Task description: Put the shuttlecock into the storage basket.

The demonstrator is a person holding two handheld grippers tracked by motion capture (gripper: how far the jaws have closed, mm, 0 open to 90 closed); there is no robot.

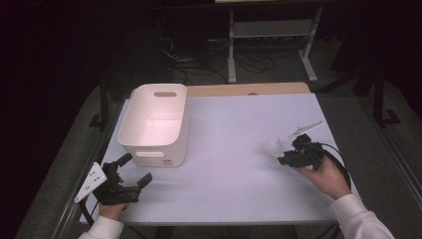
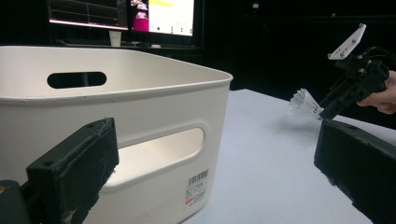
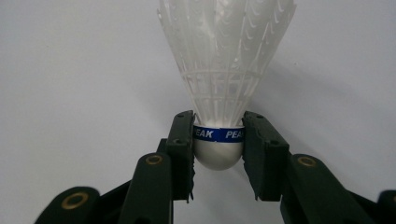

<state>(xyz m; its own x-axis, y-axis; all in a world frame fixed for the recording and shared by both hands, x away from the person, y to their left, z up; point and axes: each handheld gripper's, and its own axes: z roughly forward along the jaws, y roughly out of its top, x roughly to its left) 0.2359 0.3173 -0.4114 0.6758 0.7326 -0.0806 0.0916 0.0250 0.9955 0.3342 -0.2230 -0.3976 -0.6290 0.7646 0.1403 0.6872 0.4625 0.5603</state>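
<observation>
- High view: your right gripper (image 1: 284, 155) sits at the right side of the white table (image 1: 239, 164), its fingers clenched on a white shuttlecock (image 1: 274, 147) that points toward the table's middle. Your left gripper (image 1: 137, 170) rests at the near left corner, fingers spread apart and grasping nothing, just in front of the white bin (image 1: 155, 124), which stands at the table's left side.
- Left gripper view: you look between your two parted fingers (image 2: 74, 172) at the bin's near wall, with its handle slot and barcode label (image 2: 197, 185). Farther off at the right, your right gripper holds the shuttlecock above the table, feathers toward the bin.
- Right gripper view: your fingers (image 3: 182, 140) clamp the shuttlecock by its rounded white base, at the blue band (image 3: 219, 134); the skirt fans up and away over the table.
</observation>
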